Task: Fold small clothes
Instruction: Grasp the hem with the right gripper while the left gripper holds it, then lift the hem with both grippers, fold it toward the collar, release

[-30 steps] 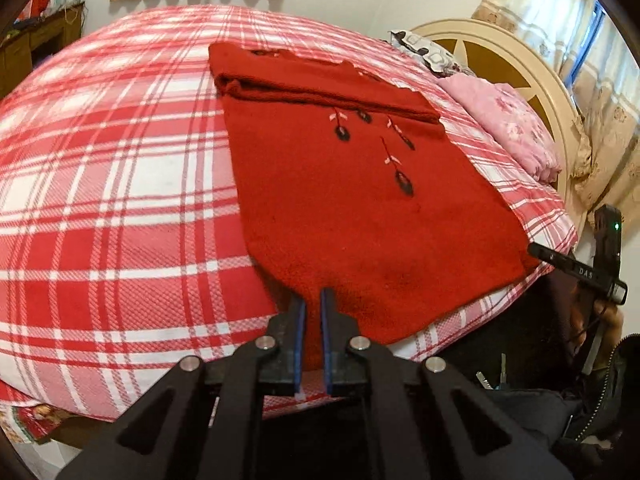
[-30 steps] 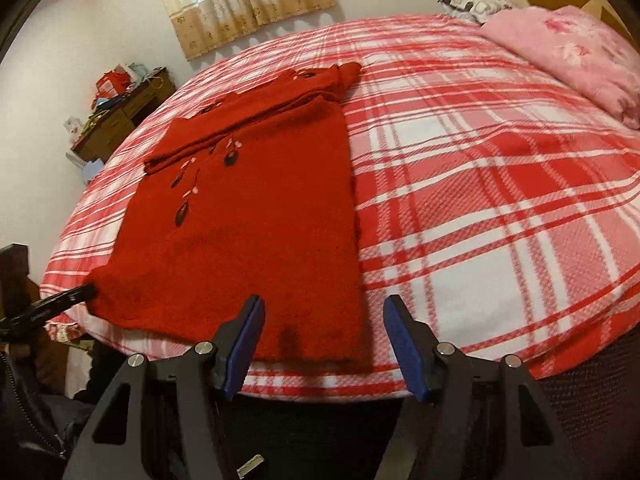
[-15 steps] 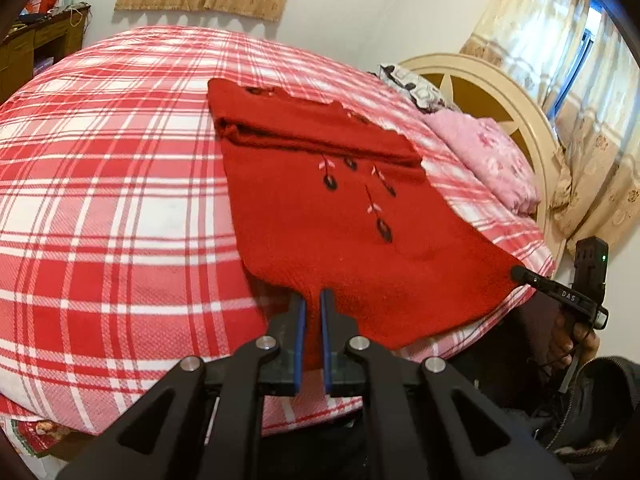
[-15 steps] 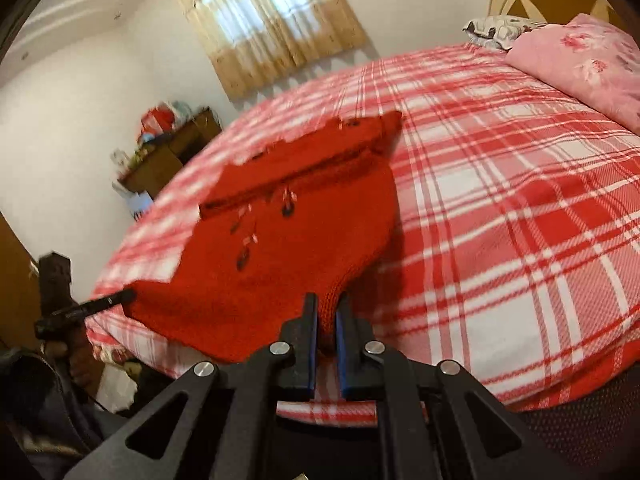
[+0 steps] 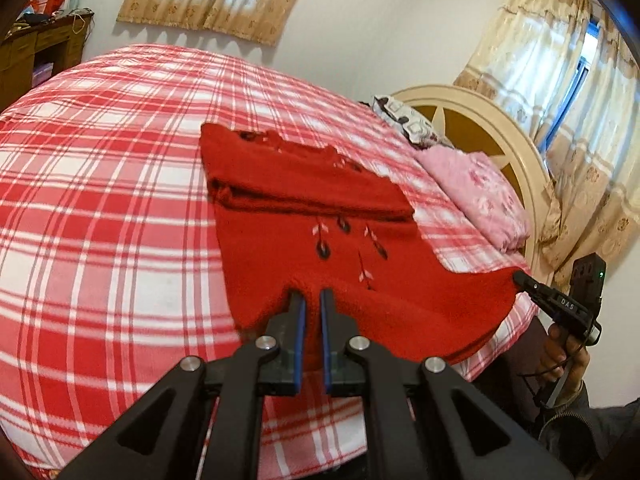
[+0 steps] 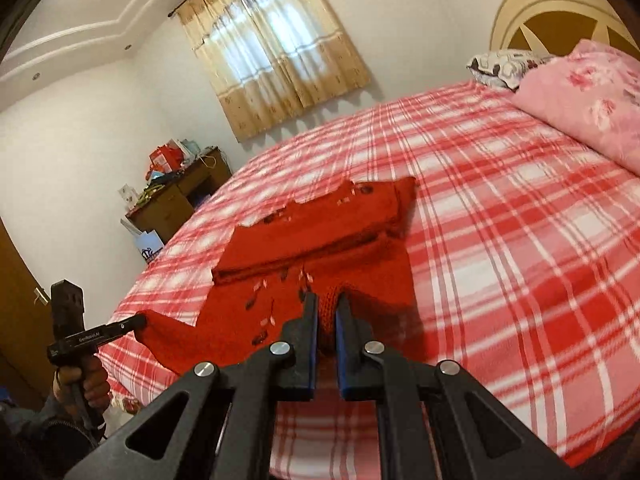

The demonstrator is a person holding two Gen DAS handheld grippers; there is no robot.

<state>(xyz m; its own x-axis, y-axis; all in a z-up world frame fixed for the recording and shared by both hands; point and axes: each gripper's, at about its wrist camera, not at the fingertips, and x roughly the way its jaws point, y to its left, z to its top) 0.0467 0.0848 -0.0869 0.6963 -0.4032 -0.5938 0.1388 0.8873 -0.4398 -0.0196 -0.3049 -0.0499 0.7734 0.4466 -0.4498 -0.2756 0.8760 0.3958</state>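
A bed [image 6: 500, 240] under a red-and-white plaid cover fills a white-walled bedroom, with a pink floral pillow [image 6: 592, 104] by its cream arched headboard [image 5: 480, 120]. Daylight glows through beige patterned curtains [image 6: 272, 48], and a cluttered wooden desk [image 6: 176, 200] stands against the far wall.
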